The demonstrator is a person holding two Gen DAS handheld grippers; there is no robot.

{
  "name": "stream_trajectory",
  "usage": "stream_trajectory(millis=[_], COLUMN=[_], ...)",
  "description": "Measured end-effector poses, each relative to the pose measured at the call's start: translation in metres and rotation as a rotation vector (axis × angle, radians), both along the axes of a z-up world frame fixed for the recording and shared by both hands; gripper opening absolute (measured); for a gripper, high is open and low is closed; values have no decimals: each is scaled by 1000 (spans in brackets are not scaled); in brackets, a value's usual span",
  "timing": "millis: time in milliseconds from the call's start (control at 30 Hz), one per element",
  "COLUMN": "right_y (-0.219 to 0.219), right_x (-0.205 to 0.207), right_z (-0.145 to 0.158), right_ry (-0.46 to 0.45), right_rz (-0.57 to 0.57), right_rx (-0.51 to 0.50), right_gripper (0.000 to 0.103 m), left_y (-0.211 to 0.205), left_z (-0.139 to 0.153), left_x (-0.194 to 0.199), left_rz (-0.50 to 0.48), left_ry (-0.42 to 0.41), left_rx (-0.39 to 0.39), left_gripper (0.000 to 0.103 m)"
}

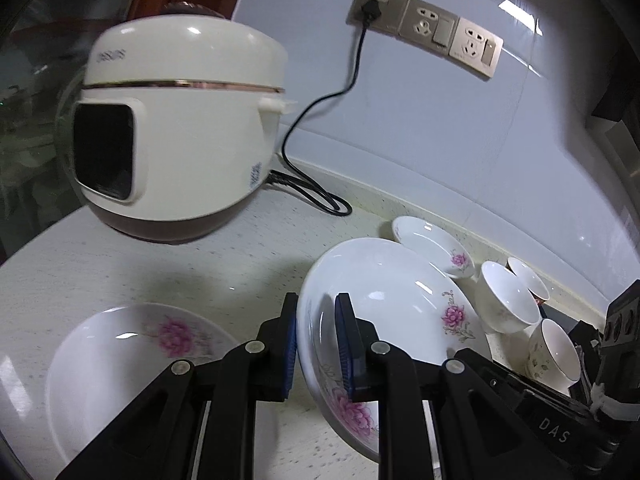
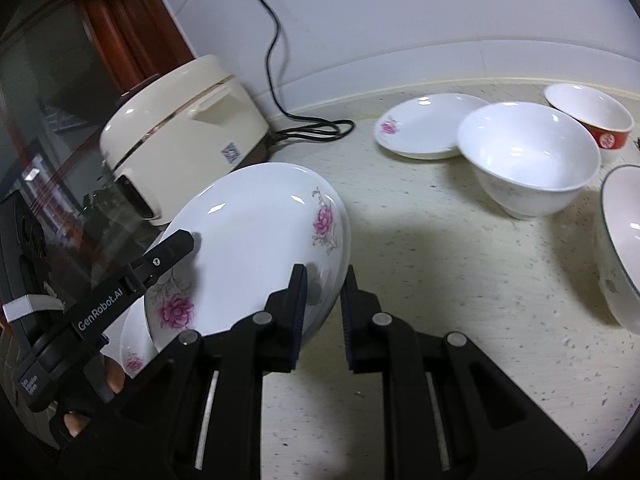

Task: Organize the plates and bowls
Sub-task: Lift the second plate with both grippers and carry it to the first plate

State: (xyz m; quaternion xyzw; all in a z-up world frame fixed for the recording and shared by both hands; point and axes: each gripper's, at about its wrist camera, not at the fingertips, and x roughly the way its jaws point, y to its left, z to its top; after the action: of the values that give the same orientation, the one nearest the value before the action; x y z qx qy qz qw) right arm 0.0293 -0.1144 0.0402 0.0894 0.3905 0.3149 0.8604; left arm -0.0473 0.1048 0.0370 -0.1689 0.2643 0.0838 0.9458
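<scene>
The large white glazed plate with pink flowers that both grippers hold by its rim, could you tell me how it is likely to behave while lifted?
The large white glazed plate with pink flowers looks rigid ceramic, so it should not flex. Its glossy highlights suggest a slippery rim, and the left gripper and right gripper pinch only its edges. Held tilted above the speckled countertop, it would probably chip or break if dropped.

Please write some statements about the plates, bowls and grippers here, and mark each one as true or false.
1. Both the left gripper and the right gripper are clamped on the rim of the same flowered plate. True.
2. That plate lies flat on the counter. False: it is held tilted above it.
3. The rice cooker is unplugged. False: its cord runs up to a wall socket.
4. A red bowl stands behind the large white bowl. True.
</scene>
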Motion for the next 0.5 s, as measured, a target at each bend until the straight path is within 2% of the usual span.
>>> stream_trajectory(millis=[500], right_y=[42], right_x=[-31], right_z=[2], right_ry=[-97], right_rz=[145], right_rx=[-4], right_gripper=[20], left_y=[32], left_z=[-1], left_x=[-56], left_rz=[111], left_ry=[-19], left_rx=[-3], left_gripper=[19])
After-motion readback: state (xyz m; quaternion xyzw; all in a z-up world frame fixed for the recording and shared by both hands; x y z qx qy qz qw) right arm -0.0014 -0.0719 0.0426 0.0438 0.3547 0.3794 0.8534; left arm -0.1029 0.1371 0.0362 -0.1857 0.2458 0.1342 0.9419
